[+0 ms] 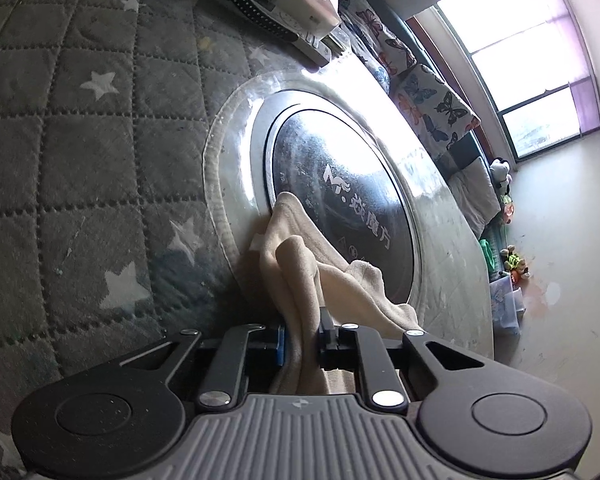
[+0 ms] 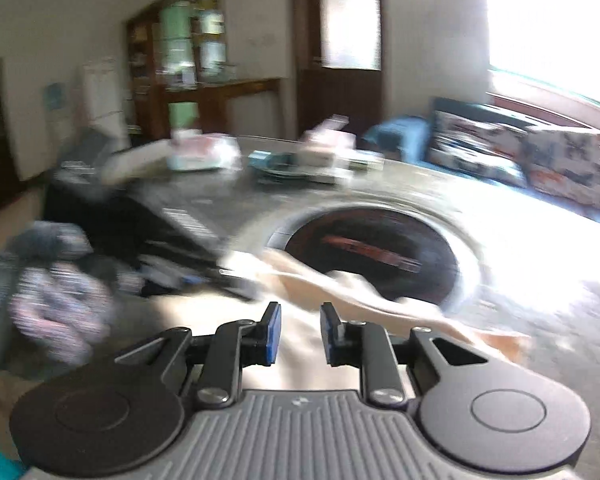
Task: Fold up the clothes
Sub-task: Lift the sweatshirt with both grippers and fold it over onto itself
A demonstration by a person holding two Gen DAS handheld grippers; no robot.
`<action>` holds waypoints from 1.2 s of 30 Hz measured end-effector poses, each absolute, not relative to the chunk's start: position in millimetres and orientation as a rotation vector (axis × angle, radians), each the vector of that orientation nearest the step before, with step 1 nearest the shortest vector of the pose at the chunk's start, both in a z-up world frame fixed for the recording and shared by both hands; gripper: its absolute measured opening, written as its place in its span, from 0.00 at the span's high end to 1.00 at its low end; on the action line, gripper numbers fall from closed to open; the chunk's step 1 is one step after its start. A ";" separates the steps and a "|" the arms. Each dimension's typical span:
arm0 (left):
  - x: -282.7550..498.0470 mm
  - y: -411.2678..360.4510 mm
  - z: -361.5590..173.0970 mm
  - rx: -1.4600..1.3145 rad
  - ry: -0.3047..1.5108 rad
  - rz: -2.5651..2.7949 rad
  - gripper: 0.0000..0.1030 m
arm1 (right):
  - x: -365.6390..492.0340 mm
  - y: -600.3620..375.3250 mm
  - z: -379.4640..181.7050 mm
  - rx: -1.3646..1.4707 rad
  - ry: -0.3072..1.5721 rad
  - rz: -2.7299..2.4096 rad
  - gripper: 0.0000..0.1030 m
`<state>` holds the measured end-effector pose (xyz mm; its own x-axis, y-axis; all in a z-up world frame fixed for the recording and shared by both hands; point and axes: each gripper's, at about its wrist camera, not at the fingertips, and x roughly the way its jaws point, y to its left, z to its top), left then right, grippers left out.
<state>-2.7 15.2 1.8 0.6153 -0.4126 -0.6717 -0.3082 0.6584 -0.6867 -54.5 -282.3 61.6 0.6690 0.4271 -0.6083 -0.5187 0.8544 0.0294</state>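
A beige garment lies bunched over the rim of a round glass hob set in the table. My left gripper is shut on a fold of this garment, which runs between the pads. In the blurred right wrist view the same beige garment stretches across the table in front of the hob. My right gripper hovers just above it, jaws a little apart with nothing between them. The left gripper and a gloved hand show at the left.
A grey quilted star-pattern cover lies over the table. Boxes and a tissue pack sit at the far edge. Butterfly-print cushions line a bench under the window. Shelves and a door stand behind.
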 end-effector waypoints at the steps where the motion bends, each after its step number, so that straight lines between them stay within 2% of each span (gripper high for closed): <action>1: -2.7 14.8 2.0 -0.877 0.939 -0.071 0.85 | -50.8 -289.4 60.9 -0.145 0.651 0.507 0.77; 3: -2.5 14.0 2.6 -0.864 0.939 -0.073 0.85 | -43.4 -303.5 59.3 -0.132 0.662 0.450 0.77; 11: 0.5 10.2 3.9 -0.816 0.933 -0.081 0.85 | -11.3 -354.4 30.5 -0.022 0.734 0.272 0.57; 18: 4.2 6.1 6.8 -0.761 0.931 -0.082 0.85 | -5.4 -365.8 18.3 0.084 0.763 0.285 0.57; 20: 5.3 5.0 7.8 -0.748 0.932 -0.080 0.85 | -5.7 -365.4 19.2 0.102 0.759 0.293 0.64; 22: 5.9 3.7 9.4 -0.732 0.930 -0.081 0.85 | -6.0 -362.7 20.3 0.111 0.759 0.306 0.78; 25: 5.8 0.6 14.2 -0.698 0.918 -0.086 0.85 | -9.6 -360.9 26.3 0.113 0.742 0.312 0.88; 36: 15.6 -34.3 50.7 -0.565 0.837 -0.189 0.87 | -24.4 -376.6 70.5 0.096 0.610 0.269 0.91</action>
